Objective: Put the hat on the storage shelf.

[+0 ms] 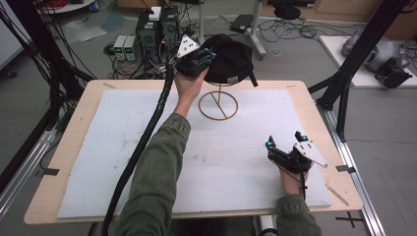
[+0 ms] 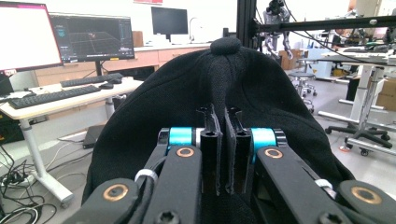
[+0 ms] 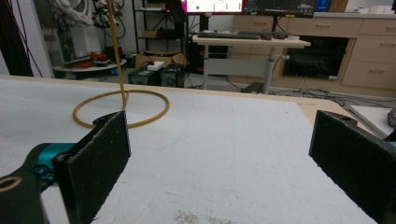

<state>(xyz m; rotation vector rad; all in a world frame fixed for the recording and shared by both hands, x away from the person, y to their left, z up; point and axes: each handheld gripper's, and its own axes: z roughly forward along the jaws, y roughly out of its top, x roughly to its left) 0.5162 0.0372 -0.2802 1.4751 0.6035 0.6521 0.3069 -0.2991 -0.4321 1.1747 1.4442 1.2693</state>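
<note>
Far side of the pale wooden tabletop (image 1: 314, 105), raised above it: left tongs (image 1: 209, 53) clamped on the near side of a black fabric cap (image 1: 231, 59) — in the left gripper view (image 2: 223, 154), jaws pressed together on a pinched fold of the cloth, the round button on top of the cap (image 2: 225, 45) straight above. Cap seated on top of a thin golden wire stand with a ring base (image 1: 218, 105); ring flat on the white foam mat (image 1: 147, 147) near the mat's far edge, upright rod (image 3: 115, 42) rising from it. Left hand (image 1: 189, 86) under the tongs, olive-green sleeve (image 1: 157, 172) running back to the near edge, thick black cable (image 1: 142, 147) trailing beside the sleeve.

Near right part of the mat: right tongs (image 1: 285, 141) low over the foam, jaws wide apart and holding nothing — in the right gripper view (image 3: 224, 158), bare mat between the two black pads, ring base (image 3: 121, 108) farther off to the left. Grey three-cornered plate (image 1: 310, 152) on top of the right tongs. Right tongs and cap well apart.
</note>
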